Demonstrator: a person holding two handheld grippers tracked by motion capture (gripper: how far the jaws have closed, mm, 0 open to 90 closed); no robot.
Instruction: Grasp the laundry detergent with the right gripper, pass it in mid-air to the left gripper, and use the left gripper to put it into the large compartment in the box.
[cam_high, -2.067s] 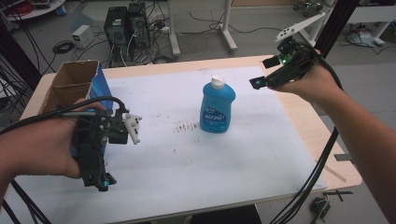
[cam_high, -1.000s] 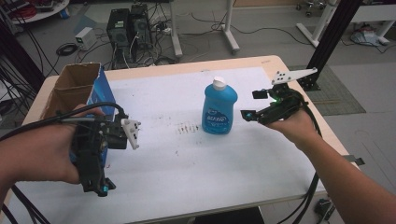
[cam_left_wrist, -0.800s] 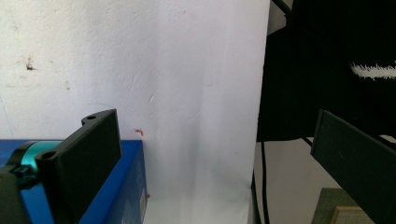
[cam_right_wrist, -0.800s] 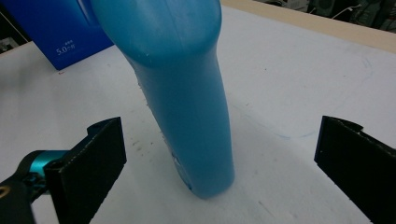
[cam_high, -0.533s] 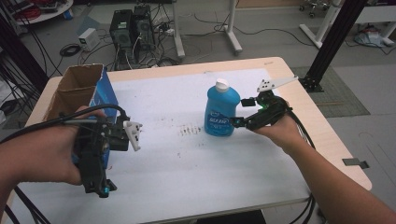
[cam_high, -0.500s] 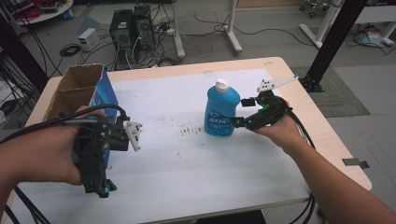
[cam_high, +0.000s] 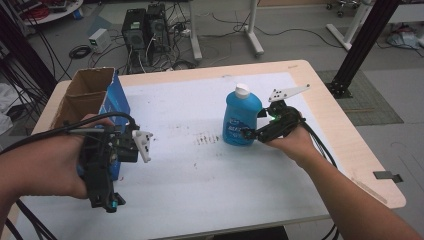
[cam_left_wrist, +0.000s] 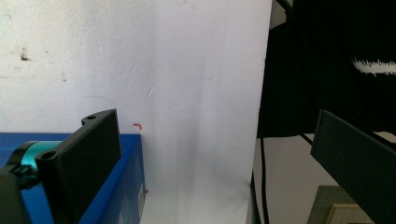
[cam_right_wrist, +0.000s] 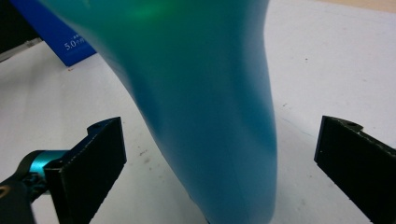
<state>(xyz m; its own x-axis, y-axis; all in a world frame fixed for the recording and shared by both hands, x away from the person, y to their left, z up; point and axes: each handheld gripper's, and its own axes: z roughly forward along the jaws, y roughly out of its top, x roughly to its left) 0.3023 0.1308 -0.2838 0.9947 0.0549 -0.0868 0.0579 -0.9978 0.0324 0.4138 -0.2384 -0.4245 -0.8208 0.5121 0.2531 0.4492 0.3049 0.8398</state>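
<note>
A blue dish-soap bottle (cam_high: 241, 120) with a white cap stands upright on the white sheet (cam_high: 200, 170), right of centre. My right gripper (cam_high: 251, 134) reaches it from the right, low against its body. In the right gripper view the bottle (cam_right_wrist: 201, 93) stands between the two spread jaws of the right gripper (cam_right_wrist: 222, 135), with a gap on each side. My left gripper (cam_high: 102, 192) is held at the table's left, beside the blue box (cam_high: 112, 107). The left gripper (cam_left_wrist: 215, 126) is open and holds nothing, over the sheet's near edge.
An open cardboard box with blue sides (cam_high: 85, 97) stands at the left; its blue wall (cam_left_wrist: 126, 186) lies by my left jaw. The wooden table's bare edge (cam_high: 345, 135) runs along the right. Computers, cables and stands sit on the floor behind.
My right gripper has come down from the far right corner to the bottle and now has its open jaws on either side of the bottle's lower body. The left gripper has barely moved.
</note>
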